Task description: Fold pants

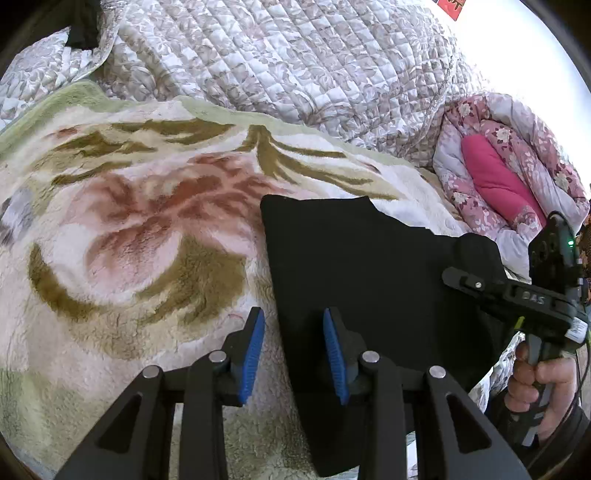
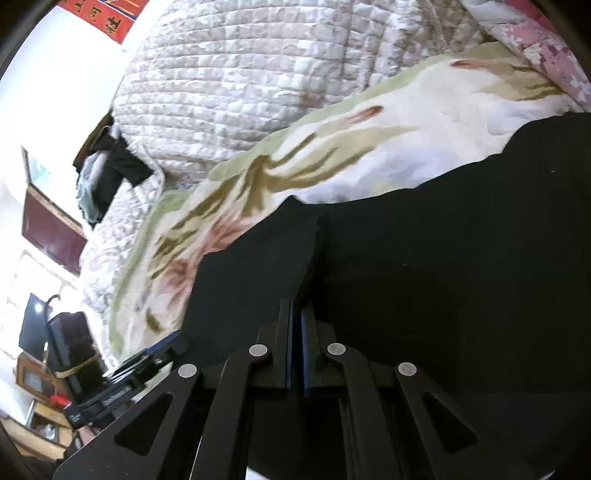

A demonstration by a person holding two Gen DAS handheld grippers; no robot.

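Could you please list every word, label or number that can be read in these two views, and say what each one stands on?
"DAS": raised letters on the black body of the right hand-held gripper, seen upside down in the left wrist view.
Red banner on the wall: gold characters, too blurred and cropped to read.
Red paper at the top edge: printed marks, cropped, unreadable.
White sticker on the right gripper's handle: too small to read.
No text shows on the black pants.

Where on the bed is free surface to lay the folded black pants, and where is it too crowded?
The broad free patch is the fleece flower blanket, left of the black pants and below the quilted grey cover. It is crowded on the right: the pink floral quilt lies there, and the right gripper is shut on the pants. The left gripper is open over their left edge.
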